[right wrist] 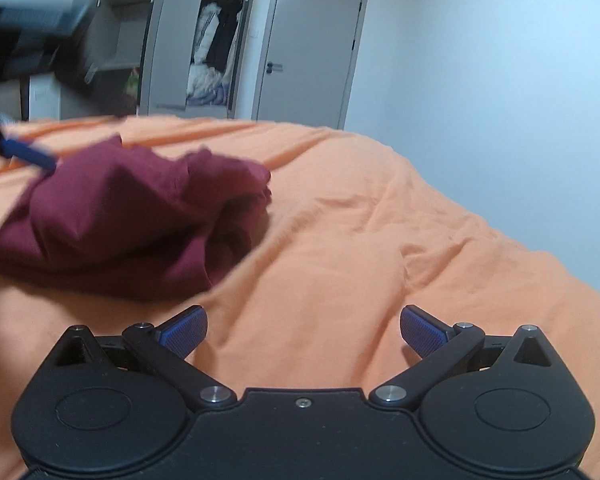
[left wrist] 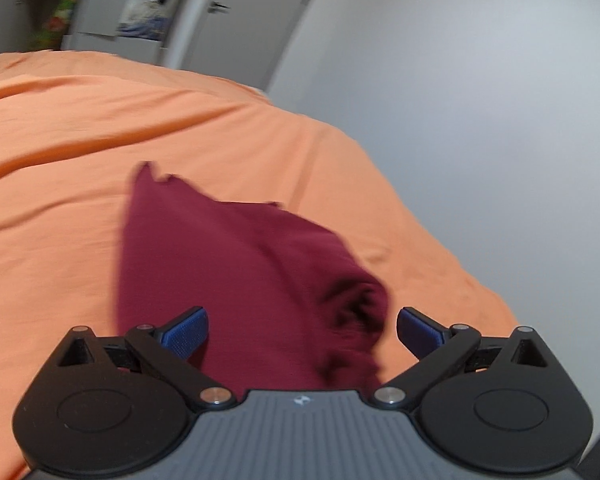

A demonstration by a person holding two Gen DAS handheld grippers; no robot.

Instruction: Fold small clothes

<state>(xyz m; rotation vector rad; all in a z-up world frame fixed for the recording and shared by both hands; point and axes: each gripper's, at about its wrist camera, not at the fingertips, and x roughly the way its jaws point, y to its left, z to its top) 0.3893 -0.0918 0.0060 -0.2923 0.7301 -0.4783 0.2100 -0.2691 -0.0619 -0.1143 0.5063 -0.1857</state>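
Observation:
A small dark red garment (left wrist: 236,264) lies bunched on the orange bedsheet (left wrist: 60,140). My left gripper (left wrist: 302,330) is open right over its near end, blue pads wide apart and nothing pinched between them. From the right wrist view the same garment (right wrist: 132,216) is a crumpled heap at the left, with a rolled opening facing right. My right gripper (right wrist: 303,330) hovers open above bare sheet, to the right of and nearer than the heap. The left gripper's blue fingertip (right wrist: 28,154) shows blurred at the heap's far left edge.
The orange bedsheet (right wrist: 380,240) covers the whole bed and drops off at the right edge toward a pale wall (right wrist: 500,80). Behind the bed stand an open wardrobe with clothes (right wrist: 212,60) and a shut grey door (right wrist: 312,48).

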